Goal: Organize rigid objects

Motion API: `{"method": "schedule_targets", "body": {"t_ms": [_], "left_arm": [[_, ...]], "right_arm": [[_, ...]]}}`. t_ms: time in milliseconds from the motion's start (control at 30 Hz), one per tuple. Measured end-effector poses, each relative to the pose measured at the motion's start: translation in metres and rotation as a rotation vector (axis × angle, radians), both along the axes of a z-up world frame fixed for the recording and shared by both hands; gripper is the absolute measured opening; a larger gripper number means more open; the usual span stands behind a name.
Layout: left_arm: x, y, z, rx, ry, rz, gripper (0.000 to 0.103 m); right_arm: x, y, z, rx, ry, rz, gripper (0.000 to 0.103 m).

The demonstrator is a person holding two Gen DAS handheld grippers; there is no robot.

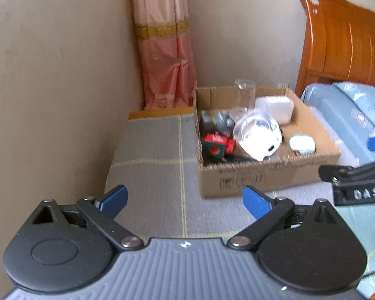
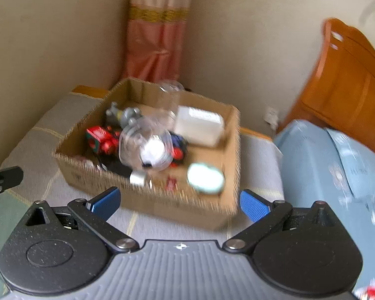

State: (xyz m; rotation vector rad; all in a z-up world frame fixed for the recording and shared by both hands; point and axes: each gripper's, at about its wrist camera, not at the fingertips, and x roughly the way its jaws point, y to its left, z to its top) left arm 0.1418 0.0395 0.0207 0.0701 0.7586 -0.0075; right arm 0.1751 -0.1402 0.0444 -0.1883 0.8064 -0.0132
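An open cardboard box point(image 1: 262, 177) stands on a grey checked cloth surface; it also shows in the right wrist view point(image 2: 162, 200). Inside lie a clear round plastic container point(image 1: 257, 135) point(image 2: 147, 147), a red and green toy point(image 1: 217, 145) point(image 2: 100, 140), a grey toy point(image 1: 217, 121), a white plastic box point(image 1: 277, 107) point(image 2: 200, 125), a tall clear cup point(image 1: 245, 95) and a pale green oval case point(image 1: 302, 144) point(image 2: 205, 178). My left gripper point(image 1: 185, 200) is open and empty, short of the box. My right gripper point(image 2: 178, 202) is open and empty at the box's near wall.
A beige wall point(image 1: 50, 87) runs close on the left, with a pink curtain point(image 1: 165, 62) in the corner. A wooden headboard point(image 1: 342, 42) and blue bedding point(image 1: 350, 115) lie to the right. The right wrist view is blurred.
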Motion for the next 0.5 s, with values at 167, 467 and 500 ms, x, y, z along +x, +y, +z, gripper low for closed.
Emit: {"method": "schedule_targets", "body": {"t_ms": [167,467,500], "left_arm": [[-0.016,-0.014,0.000,0.007,0.018,-0.001,0.098],[-0.035,-0.034,0.016,-0.005,-0.004,-0.025,0.098],[-0.036,-0.035,0.017,0.000,-0.008,-0.025,0.098]], "right_arm": [[-0.036,-0.013,-0.002,0.089,0.002,-0.078,0.103],[-0.069,-0.025,0.009,0.108,-0.036,-0.133,0.103],[-0.070,-0.026,0.011,0.106,-0.043,-0.136,0.103]]}}
